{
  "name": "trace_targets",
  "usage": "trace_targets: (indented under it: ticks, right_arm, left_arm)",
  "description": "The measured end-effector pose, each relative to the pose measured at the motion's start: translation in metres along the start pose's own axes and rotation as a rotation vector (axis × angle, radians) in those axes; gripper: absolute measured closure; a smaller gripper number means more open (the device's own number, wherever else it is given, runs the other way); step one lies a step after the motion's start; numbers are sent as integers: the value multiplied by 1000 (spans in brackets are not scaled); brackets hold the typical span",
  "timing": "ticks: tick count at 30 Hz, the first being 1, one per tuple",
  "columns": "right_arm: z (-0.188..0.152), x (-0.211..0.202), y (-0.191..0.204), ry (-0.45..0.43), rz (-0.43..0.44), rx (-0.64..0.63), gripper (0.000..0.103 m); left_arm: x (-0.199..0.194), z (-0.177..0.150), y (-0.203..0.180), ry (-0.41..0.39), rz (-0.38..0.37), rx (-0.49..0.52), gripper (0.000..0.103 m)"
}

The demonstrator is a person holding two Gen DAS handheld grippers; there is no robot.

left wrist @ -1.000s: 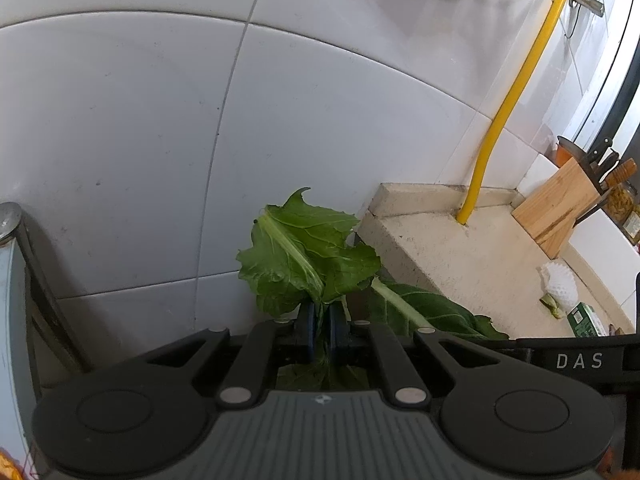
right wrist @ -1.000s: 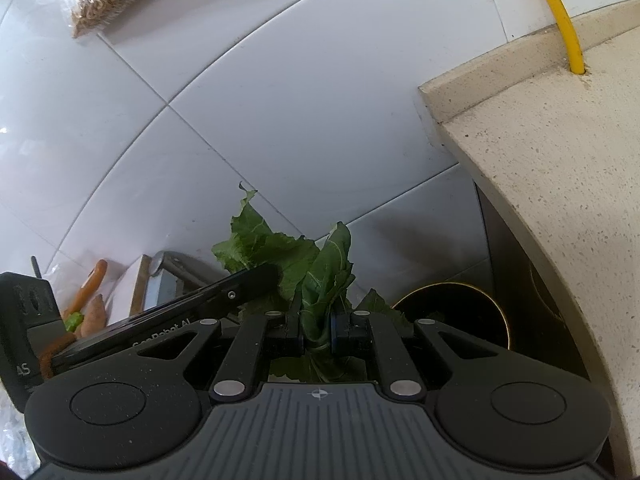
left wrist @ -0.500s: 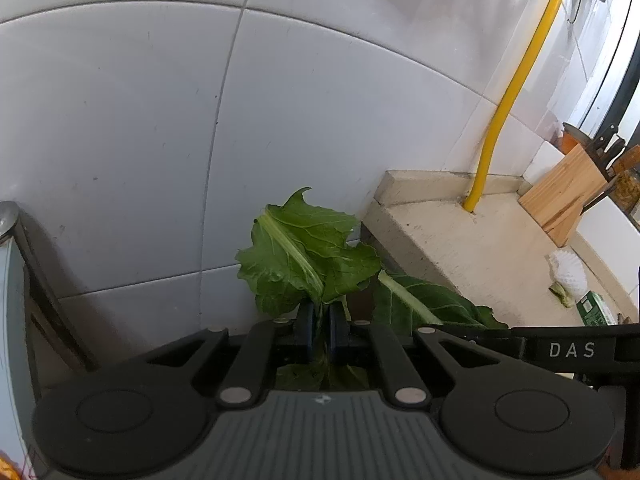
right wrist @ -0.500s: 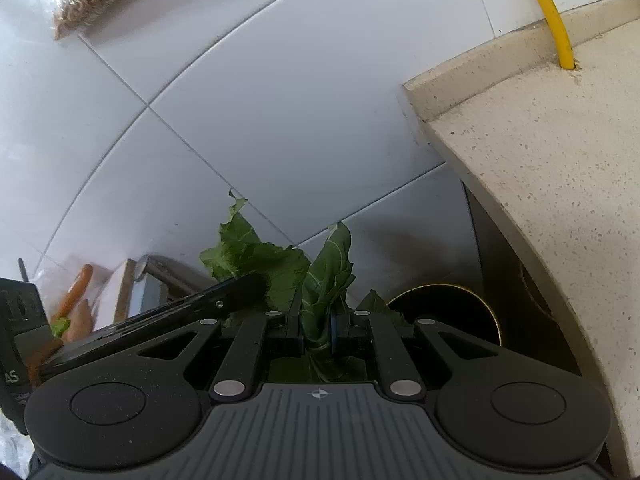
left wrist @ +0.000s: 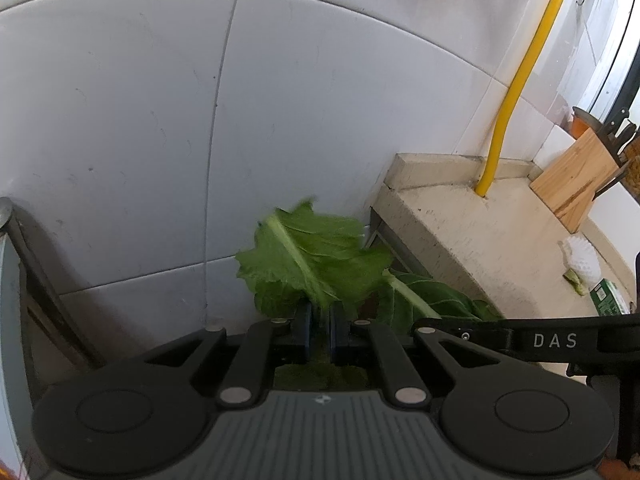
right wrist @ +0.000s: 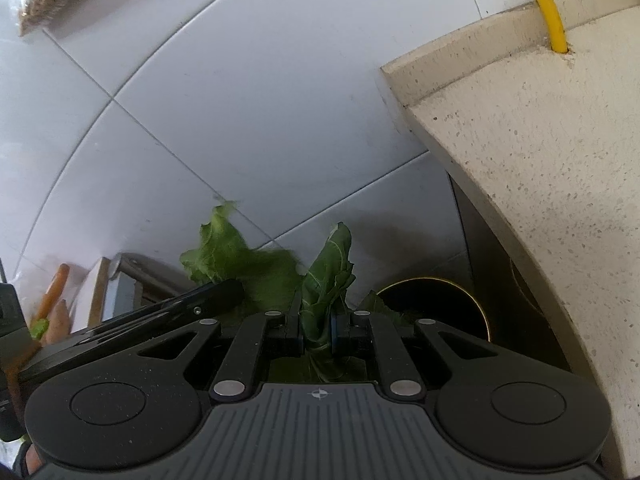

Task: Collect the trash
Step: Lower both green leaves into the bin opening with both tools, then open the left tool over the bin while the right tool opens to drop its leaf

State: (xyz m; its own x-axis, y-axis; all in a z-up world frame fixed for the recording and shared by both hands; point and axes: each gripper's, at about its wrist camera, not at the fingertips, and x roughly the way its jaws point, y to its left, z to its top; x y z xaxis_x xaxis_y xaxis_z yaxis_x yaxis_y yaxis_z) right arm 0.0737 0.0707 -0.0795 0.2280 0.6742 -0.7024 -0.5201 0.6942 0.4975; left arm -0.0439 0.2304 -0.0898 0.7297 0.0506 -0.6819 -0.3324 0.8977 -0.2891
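My left gripper [left wrist: 319, 312] is shut on a broad green lettuce leaf [left wrist: 308, 256] that stands up in front of the white tiled wall. My right gripper [right wrist: 316, 320] is shut on a narrower, darker green leaf [right wrist: 326, 272], folded between its pads. In the right wrist view the left gripper's arm [right wrist: 168, 308] crosses at the left with its lettuce leaf [right wrist: 236, 260] behind it. In the left wrist view the right gripper's arm [left wrist: 520, 340] crosses at the right, the dark leaf [left wrist: 424, 300] above it. Below, a dark round bin [right wrist: 436, 304] with a brass rim shows.
A beige stone counter [left wrist: 500, 240] runs at the right, with a yellow pipe [left wrist: 516, 80], a wooden knife block [left wrist: 576, 176], a white foam net [left wrist: 580, 256] and a green carton [left wrist: 608, 300]. At the left a metal appliance edge [right wrist: 128, 280] and carrots [right wrist: 54, 296].
Both views have tipped slightly, so the wall fills more of the frame and the counter sits lower. The lettuce leaf in the left gripper now looks blurred. Both grips are unchanged.
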Motion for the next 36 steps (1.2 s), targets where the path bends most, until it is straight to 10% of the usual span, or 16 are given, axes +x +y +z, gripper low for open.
trace_targets:
  ticks: [18,28,36]
  right_arm:
    - [2,10,-11,22,-33,12,61]
    - [-1,4,-13,1,-30,24,59]
    - [-11,-11,-10,-26,-51,17,37]
  left_arm:
    - [7,0,6,39,5,-33,93]
    - [9,-1,5,46,16,-18,67]
    - [8,-1,1,38,25,3,65]
